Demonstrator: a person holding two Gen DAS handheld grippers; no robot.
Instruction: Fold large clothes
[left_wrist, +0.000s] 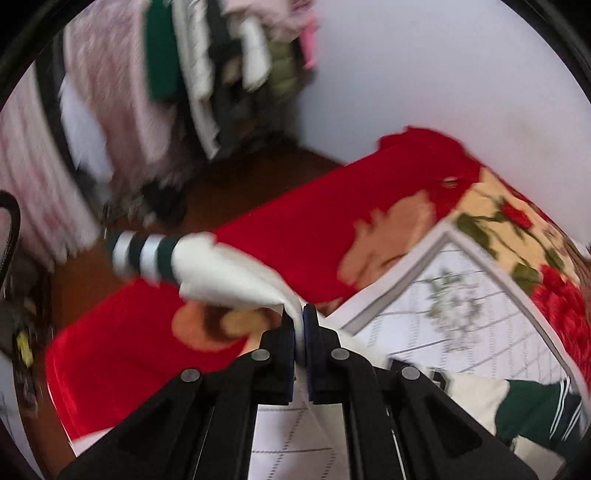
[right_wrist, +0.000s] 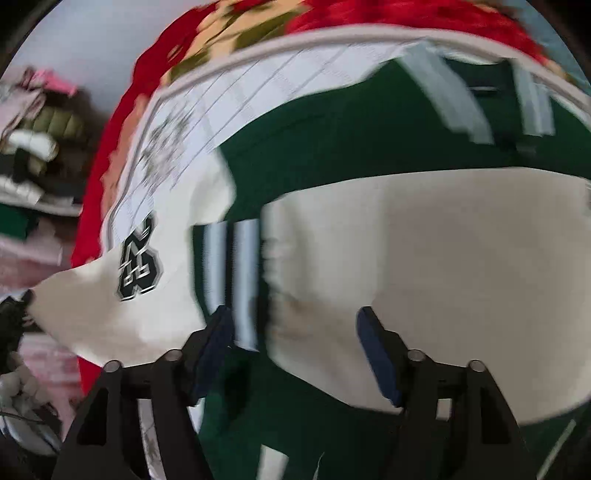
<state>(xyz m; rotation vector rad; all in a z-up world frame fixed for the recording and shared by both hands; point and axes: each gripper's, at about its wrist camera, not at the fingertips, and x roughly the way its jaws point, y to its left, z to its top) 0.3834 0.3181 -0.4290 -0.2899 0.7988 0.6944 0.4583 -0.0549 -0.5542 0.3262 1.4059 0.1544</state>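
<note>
Red floral blanket (left_wrist: 295, 236): is covering the bed as the bottom layer, showing red, cream and green rose patterns; it is also curving along the top of the right wrist view (right_wrist: 406, 14).
White quilted sheet (left_wrist: 461, 295): is lying on top of the blanket, showing a grey border, a grid of stitched lines and a faint leafy print; in the right wrist view (right_wrist: 229, 110) it is passing under the garment.
Green and cream jersey (right_wrist: 424, 251): is lying spread on the quilted sheet, filling most of the right wrist view, with a dark green body, a broad cream panel and pale stripes near the top.
Jersey sleeve (left_wrist: 229, 266): is hanging lifted above the blanket, cream fabric ending in a green and white striped cuff (left_wrist: 144, 254).
Clothes pile (left_wrist: 207, 66): is sitting in the blurred background beyond the bed, pink, white, green and olive pieces heaped together.
Left gripper (left_wrist: 299, 332): is pinching the cream sleeve fabric, both pads pressed tight on it.
Right gripper (right_wrist: 295, 343): is hovering just over the jersey with its fingers spread wide, grasping nothing.
Number patch (right_wrist: 140, 262): is showing as a dark green outlined emblem on the cream cloth, left of the right gripper.
</note>
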